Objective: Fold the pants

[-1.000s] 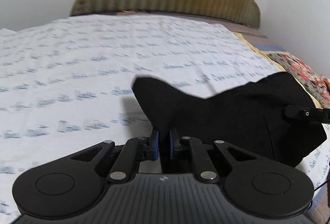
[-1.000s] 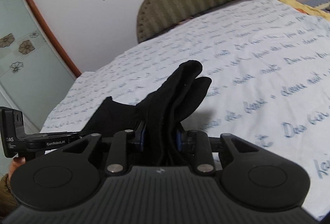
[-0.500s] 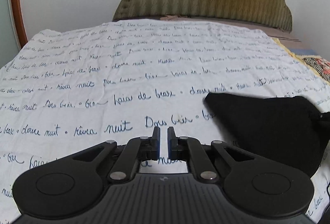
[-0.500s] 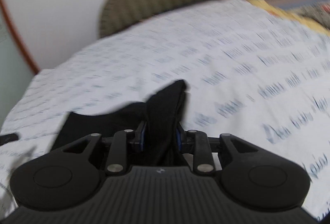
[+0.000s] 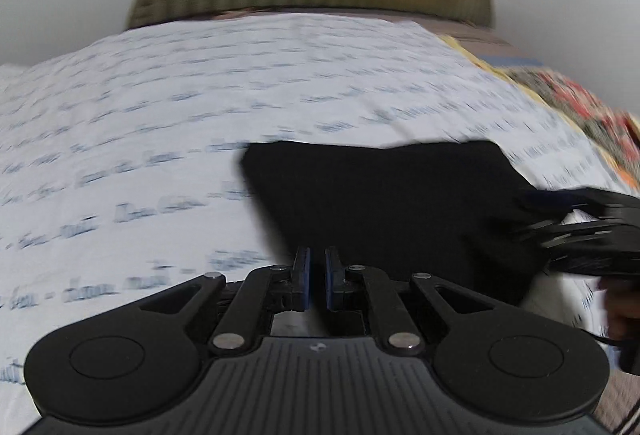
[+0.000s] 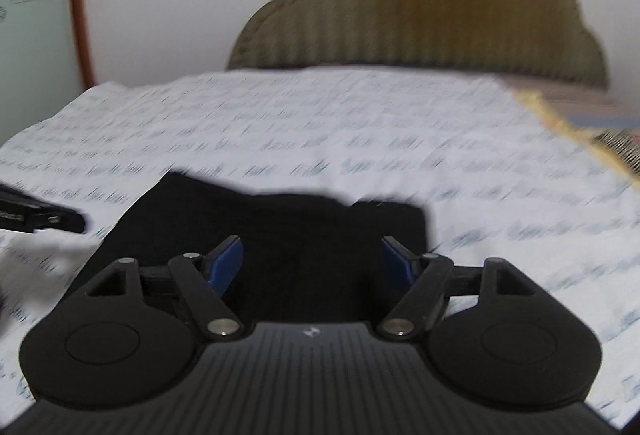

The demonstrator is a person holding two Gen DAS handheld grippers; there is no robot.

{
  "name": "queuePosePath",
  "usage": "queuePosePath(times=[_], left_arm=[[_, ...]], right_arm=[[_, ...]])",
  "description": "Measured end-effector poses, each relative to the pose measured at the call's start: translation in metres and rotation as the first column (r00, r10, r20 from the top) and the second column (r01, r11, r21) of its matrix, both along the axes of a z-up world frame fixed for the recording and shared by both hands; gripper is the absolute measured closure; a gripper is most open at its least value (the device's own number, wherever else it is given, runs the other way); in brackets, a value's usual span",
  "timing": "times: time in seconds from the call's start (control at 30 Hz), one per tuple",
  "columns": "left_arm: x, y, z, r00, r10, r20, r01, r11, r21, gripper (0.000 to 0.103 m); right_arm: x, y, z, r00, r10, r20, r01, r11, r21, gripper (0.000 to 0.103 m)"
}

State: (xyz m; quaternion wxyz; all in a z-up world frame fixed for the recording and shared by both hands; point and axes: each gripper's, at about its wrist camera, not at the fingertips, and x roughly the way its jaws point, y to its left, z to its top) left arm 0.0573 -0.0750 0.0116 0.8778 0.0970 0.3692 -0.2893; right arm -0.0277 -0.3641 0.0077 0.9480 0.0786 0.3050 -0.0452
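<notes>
Blurring from motion smears both views, so the script printed on the white bedsheet (image 5: 168, 123) cannot be read, and the fold lines of the black pants (image 5: 384, 203) are lost in flat darkness. The near edge of the pants is hidden behind each claw's body. In the left view the right claw (image 5: 584, 231) shows only as a streaked black shape at the right margin, cut off by the frame, with a sliver of the person's hand below it.

The pants lie in a compact folded heap on the bedsheet, just ahead of both claws. The left claw (image 5: 317, 277) has its blue pads drawn narrow with a slim gap and nothing between them, as it did half a second ago. The right claw (image 6: 316, 259), which a moment ago pinched a raised bunch of the cloth, now stands spread wide and empty, and the pants (image 6: 280, 227) rest flat beneath it.

Beyond the sheet rises the olive ribbed headboard (image 6: 420, 15). A patterned quilt (image 5: 580, 111) lines the bed's right edge.
</notes>
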Motion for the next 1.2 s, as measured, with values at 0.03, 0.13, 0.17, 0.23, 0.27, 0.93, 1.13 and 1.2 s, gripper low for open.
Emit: queuePosePath(times=[0.03, 0.13, 0.17, 0.23, 0.27, 0.93, 1.13, 1.2], left_arm=[[-0.006, -0.010, -0.006, 1.000, -0.023, 0.003, 0.022, 0.999, 0.049, 0.096], [-0.019, -0.025, -0.028, 0.998, -0.032, 0.045, 0.022, 0.980, 0.200, 0.096], [-0.023, -0.023, -0.031, 0.998, -0.026, 0.063, 0.013, 0.978, 0.209, 0.096], [-0.022, -0.017, -0.031, 0.999, -0.011, 0.052, 0.000, 0.977, 0.213, 0.096], [-0.020, -0.014, -0.029, 0.999, 0.001, 0.038, -0.009, 0.978, 0.209, 0.096], [-0.045, -0.012, 0.003, 0.979, 0.154, 0.131, -0.167, 0.981, 0.094, 0.030], [-0.058, -0.009, 0.001, 0.983, 0.155, 0.101, -0.164, 0.983, 0.088, 0.026], [-0.063, -0.007, 0.000, 0.982, 0.157, 0.105, -0.166, 0.982, 0.090, 0.026]], right_arm=[[0.003, -0.001, -0.011, 0.999, 0.021, -0.034, -0.019, 0.998, 0.052, 0.024], [0.002, 0.012, -0.034, 0.991, 0.111, -0.072, -0.106, 0.991, 0.078, 0.011], [-0.001, 0.023, -0.034, 0.982, 0.172, -0.083, -0.170, 0.985, 0.030, 0.008], [-0.008, 0.039, -0.030, 0.962, 0.257, -0.094, -0.262, 0.964, -0.042, 0.008], [-0.010, 0.040, -0.026, 0.963, 0.252, -0.093, -0.258, 0.964, -0.060, 0.011], [-0.058, 0.070, 0.012, 0.988, -0.151, 0.020, 0.152, 0.973, -0.176, 0.000], [-0.078, 0.080, 0.018, 0.981, -0.195, 0.002, 0.193, 0.969, -0.151, 0.000], [-0.084, 0.084, 0.017, 0.983, -0.186, -0.010, 0.182, 0.971, -0.157, 0.000]])
